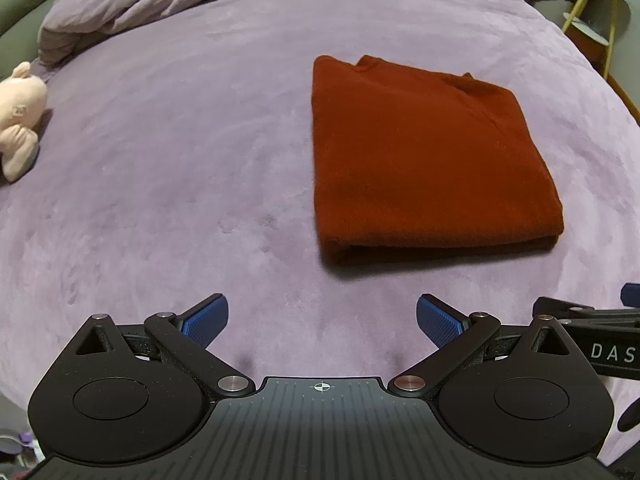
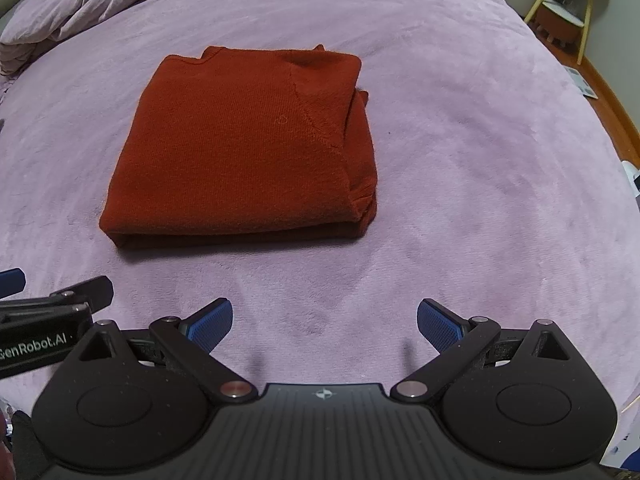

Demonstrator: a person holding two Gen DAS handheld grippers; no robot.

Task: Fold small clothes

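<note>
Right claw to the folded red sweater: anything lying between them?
Nothing: only bare purple blanket separates the open right claw from the sweater, per the right wrist view.

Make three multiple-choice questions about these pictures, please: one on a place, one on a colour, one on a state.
1. Where does the sweater lie?
A. on the bed
B. on a chair
C. on the floor

2. What colour is the sweater?
A. green
B. rust red
C. white

3. How are the two grippers?
A. both shut on the sweater
B. one open, one shut
C. both open, holding nothing

Answers:
1. A: the sweater rests on the purple bed.
2. B: its knit is rust red in both views.
3. C: the left gripper and the right gripper have their blue pads spread apart, short of the sweater.
</note>
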